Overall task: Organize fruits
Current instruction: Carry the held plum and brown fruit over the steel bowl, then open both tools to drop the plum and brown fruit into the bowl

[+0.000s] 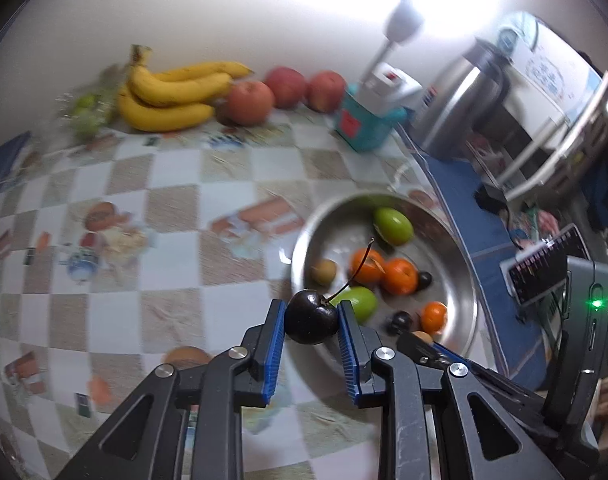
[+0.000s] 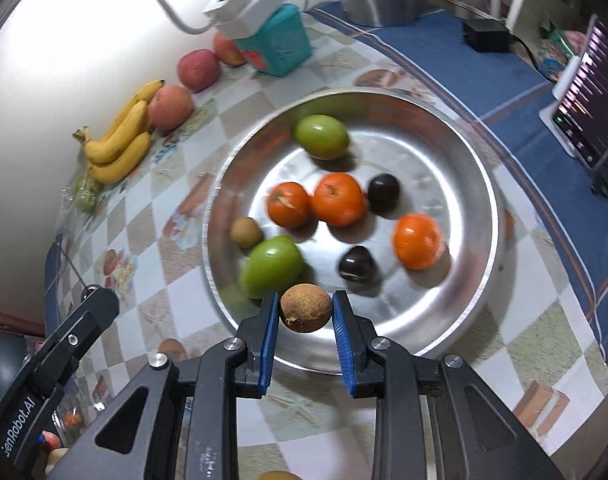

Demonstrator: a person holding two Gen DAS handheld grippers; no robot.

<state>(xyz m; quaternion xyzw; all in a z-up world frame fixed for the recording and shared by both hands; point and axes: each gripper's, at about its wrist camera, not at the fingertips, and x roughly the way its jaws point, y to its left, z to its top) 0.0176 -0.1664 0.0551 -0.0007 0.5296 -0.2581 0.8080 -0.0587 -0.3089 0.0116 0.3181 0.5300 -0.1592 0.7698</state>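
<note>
Both grippers loaded over the round brushed-steel basin [image 2: 480,184].

Left hand-held gripper [image 1: 311,317]: ribbed blue pads pinch a glossy near-black cherry with a thin curved stem [image 1: 310,316], just outside the basin rim. Right hand-held gripper [image 2: 306,309] clamps a rough, matte brown round fruit [image 2: 306,308], possibly a longan, above the near rim. Checkered tabletop [image 1: 175,200] is blurred.

"GenRobot.AI" in white on the left tool's [image 2: 59,364] black body, other print unreadable
</note>
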